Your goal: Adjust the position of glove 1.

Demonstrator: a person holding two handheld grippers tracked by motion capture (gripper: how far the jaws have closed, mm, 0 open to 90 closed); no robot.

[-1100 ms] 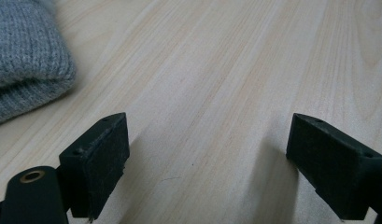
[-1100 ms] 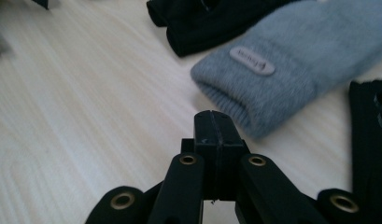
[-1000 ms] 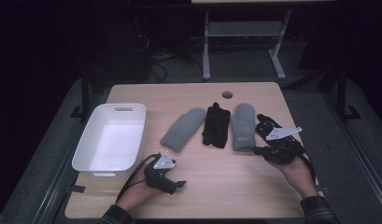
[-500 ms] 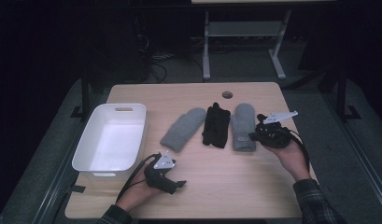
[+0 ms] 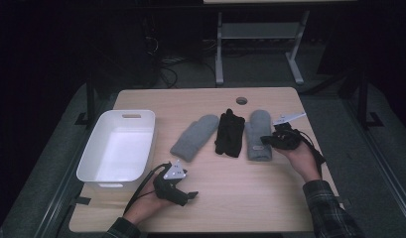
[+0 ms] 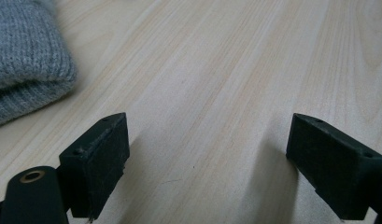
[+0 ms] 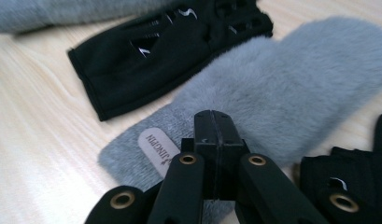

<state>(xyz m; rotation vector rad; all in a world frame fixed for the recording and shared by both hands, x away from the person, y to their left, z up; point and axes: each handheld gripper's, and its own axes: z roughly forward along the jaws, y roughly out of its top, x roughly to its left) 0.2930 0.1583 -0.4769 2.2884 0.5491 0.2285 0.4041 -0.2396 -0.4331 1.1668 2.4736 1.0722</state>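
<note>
Three gloves lie in a row mid-table: a grey knit mitten (image 5: 194, 136), a black glove (image 5: 229, 133) and a grey furry mitten (image 5: 258, 134). My right gripper (image 5: 265, 141) points left at the furry mitten's right edge. In the right gripper view its jaws (image 7: 215, 123) are pressed together with nothing between them, just above the furry mitten (image 7: 291, 79) near its white label (image 7: 156, 147). The black glove (image 7: 165, 51) lies beyond. My left gripper (image 5: 190, 196) rests near the front edge, open over bare wood (image 6: 207, 154), with the knit mitten (image 6: 25, 60) to its left.
A white plastic bin (image 5: 116, 148) stands at the table's left. Another black glove (image 7: 352, 177) lies under the right gripper's body. A round cable hole (image 5: 241, 100) sits near the far edge. The table's right edge is close to the right hand.
The right gripper has moved left and away from the person, up to the furry mitten, with its jaws still shut. The left gripper has stayed where it was.
</note>
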